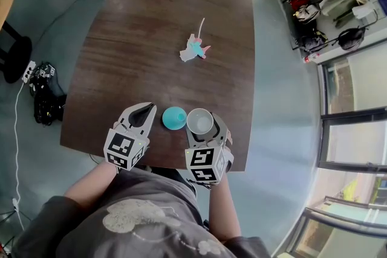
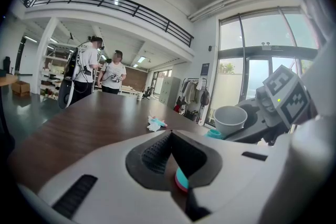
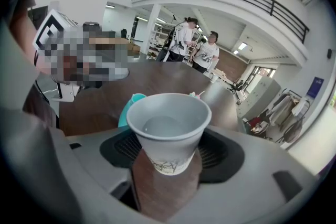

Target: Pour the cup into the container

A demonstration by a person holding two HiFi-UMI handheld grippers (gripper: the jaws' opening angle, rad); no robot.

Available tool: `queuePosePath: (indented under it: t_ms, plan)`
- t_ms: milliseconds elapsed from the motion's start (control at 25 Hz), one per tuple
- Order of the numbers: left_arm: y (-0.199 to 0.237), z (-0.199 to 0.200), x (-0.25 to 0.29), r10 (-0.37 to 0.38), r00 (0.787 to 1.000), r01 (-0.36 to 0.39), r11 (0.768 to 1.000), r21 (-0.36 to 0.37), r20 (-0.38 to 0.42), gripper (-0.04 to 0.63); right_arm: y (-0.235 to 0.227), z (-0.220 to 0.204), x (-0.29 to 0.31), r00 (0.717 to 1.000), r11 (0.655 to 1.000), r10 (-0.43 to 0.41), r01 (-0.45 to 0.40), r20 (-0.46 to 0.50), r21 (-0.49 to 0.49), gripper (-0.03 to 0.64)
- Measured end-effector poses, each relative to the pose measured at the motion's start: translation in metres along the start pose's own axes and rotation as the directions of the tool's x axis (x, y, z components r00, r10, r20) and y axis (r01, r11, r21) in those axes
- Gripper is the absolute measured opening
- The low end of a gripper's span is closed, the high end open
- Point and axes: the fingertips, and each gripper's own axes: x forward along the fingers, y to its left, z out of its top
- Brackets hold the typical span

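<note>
My right claw [image 3: 169, 165] grasps the paper cup [image 3: 168, 131] by its sides, with water inside. It holds the cup just right of the teal container [image 1: 174, 118], near the surface's [image 1: 151, 39] near edge. My left claw [image 2: 170, 136] is clenched, tips together, just left of the container.

The container [image 1: 173, 118] is hemmed between the left claw [image 1: 147, 107] and the cup [image 1: 199, 121]; beyond it, bare counter [image 1: 151, 27] is left open.
</note>
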Motion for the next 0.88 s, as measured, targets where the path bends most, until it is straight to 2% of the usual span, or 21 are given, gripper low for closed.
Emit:
queuePosePath:
  t_ms: [160, 880]
  plan:
    - [-0.0014, 0.0008, 0.0017, -0.004, 1.0, 0.004, 1.0, -0.002, 0.004, 0.008, -0.0005, 0.001, 0.0007, 1.0, 0.998, -0.012, 0.01, -0.023, -0.064, 0.305]
    - [-0.0035, -0.0003, 0.0056, -0.01, 1.0, 0.01, 1.0, -0.016, 0.012, 0.008, -0.0009, 0.0049, 0.003, 0.994, 0.979, -0.055, 0.034, -0.098, -0.202, 0.305]
